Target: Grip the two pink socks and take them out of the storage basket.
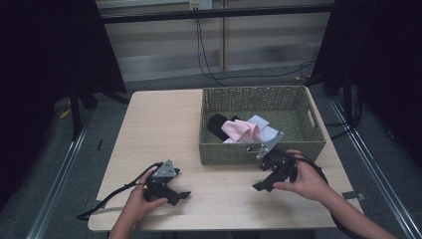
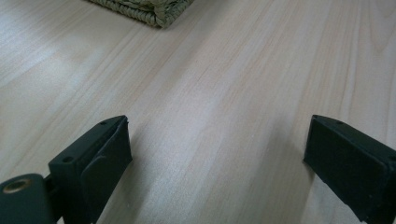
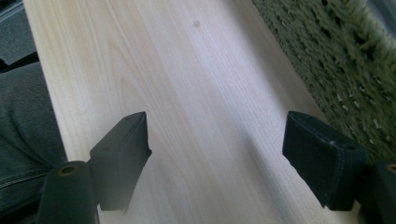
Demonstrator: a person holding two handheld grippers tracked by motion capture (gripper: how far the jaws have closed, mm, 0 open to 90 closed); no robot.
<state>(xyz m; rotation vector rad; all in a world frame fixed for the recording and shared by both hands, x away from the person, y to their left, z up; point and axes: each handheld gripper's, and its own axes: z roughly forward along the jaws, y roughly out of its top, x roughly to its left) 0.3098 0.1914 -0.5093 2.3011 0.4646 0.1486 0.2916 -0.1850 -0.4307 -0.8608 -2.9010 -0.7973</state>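
Dim room with dark curtains at both sides and cables on the floor behind – a light wood counter (image 1: 149, 134) carried a green woven basket (image 1: 293, 97).

Both tools sat low over the bare counter in front of the basket. Left hand-held gripper (image 1: 174, 191) was held in the person's left hand (image 1: 137, 204), well apart from the basket, off to its near-left corner; in the left gripper view the jaws stood wide apart with nothing but wood grain between them, a basket corner (image 2: 149, 9) far ahead. Right hand-held gripper (image 1: 263, 184), in the right hand (image 1: 306, 181), was just beside the basket's near wall; in the right gripper view its jaws also gaped wide, empty, with the woven wall (image 3: 345, 60) running along one side.

Basket contents, beyond the right hand-held gripper: a pink cloth (image 1: 241, 130) bunched on top, a black cloth (image 1: 216, 124) farther left of it, a white cloth (image 1: 263, 127) under and to the right. All lay toward the basket's near-left part; the rest of its floor looked bare.

Progress, as a judgement – nothing was gripped and no cloth lay on the counter, so either unloading hadn't begun or loading was finished. Can't tell which.
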